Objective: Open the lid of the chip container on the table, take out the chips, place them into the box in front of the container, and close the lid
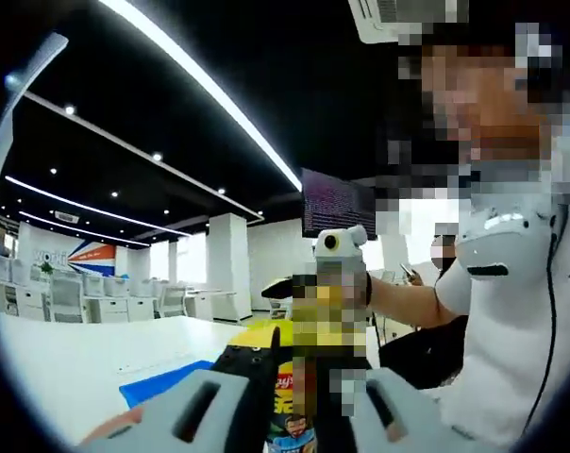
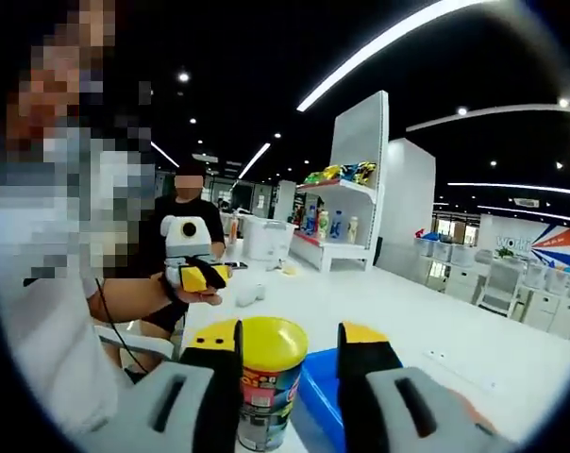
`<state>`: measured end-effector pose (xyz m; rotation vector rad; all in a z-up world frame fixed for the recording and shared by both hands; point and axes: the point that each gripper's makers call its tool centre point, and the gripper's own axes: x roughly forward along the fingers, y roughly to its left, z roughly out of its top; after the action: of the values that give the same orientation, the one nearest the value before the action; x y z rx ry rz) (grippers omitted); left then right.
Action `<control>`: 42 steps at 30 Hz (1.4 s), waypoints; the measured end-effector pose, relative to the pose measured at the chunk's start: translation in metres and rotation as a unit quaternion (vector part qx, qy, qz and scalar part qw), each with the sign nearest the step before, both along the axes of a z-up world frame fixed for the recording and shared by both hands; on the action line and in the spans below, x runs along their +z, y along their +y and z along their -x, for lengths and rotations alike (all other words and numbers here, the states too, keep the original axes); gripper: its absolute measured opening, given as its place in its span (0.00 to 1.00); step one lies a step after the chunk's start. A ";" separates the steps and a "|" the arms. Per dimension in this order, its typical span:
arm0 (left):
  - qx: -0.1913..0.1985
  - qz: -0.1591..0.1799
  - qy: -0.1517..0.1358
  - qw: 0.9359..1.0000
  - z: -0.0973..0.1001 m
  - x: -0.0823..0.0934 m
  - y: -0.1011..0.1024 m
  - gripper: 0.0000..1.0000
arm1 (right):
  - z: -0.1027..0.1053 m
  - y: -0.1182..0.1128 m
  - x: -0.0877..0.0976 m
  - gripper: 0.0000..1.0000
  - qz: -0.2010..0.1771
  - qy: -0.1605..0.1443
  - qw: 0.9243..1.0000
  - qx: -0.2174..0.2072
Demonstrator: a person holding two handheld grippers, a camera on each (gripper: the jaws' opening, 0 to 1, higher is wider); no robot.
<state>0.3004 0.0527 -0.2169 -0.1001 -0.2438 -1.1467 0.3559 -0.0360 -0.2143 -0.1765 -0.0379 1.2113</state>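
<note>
Chip container [image 2: 269,392] upright on the white table [image 2: 436,326], standing between the right gripper's jaws.

In the right gripper view the right gripper [image 2: 290,373] is spread wide: its black, yellow-tipped jaws flank the can's yellow lid [image 2: 266,343], the left-hand jaw touching or just beside the can's wall, the other jaw apart from it, so nothing is clamped. A blue box [image 2: 321,401] sits on the table just behind the can, next to that far jaw. The left gripper [image 2: 202,276] shows further back in a person's hand, its yellow-tipped jaws close together with nothing seen between them. In the left gripper view the container [image 1: 290,406] rises between that gripper's grey jaw bases, partly covered by blur, with the blue box [image 1: 162,380] to its left on the table.
</note>
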 end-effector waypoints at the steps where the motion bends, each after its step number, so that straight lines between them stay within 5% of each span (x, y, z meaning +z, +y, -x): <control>1: 0.000 0.001 0.005 1.000 -0.002 0.001 -0.002 0.09 | 0.000 0.000 0.000 0.35 -0.001 0.001 1.000 0.001; 6: -0.002 -0.038 0.045 0.998 -0.013 -0.006 -0.014 0.02 | 0.003 0.008 0.000 0.34 0.002 0.004 1.000 0.014; 9: 0.006 -0.059 0.038 0.997 -0.019 -0.005 -0.023 0.02 | 0.003 0.014 -0.001 0.31 0.006 0.000 1.000 0.020; 29: -0.012 -0.078 0.056 0.995 -0.035 -0.002 -0.035 0.02 | 0.004 0.027 -0.009 0.01 0.020 0.013 0.999 0.045; 39: -0.019 -0.085 0.088 0.992 -0.046 -0.006 -0.037 0.02 | 0.003 0.029 -0.011 0.01 0.030 0.030 0.998 0.048; 42: -0.022 -0.090 0.089 0.992 -0.046 -0.010 -0.040 0.02 | 0.001 0.027 -0.022 0.01 0.071 0.012 0.996 0.053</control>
<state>0.3463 0.0128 -0.2264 -0.0478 0.0220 -1.1917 0.3546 -0.0090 -0.2361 -0.2870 0.0597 1.3220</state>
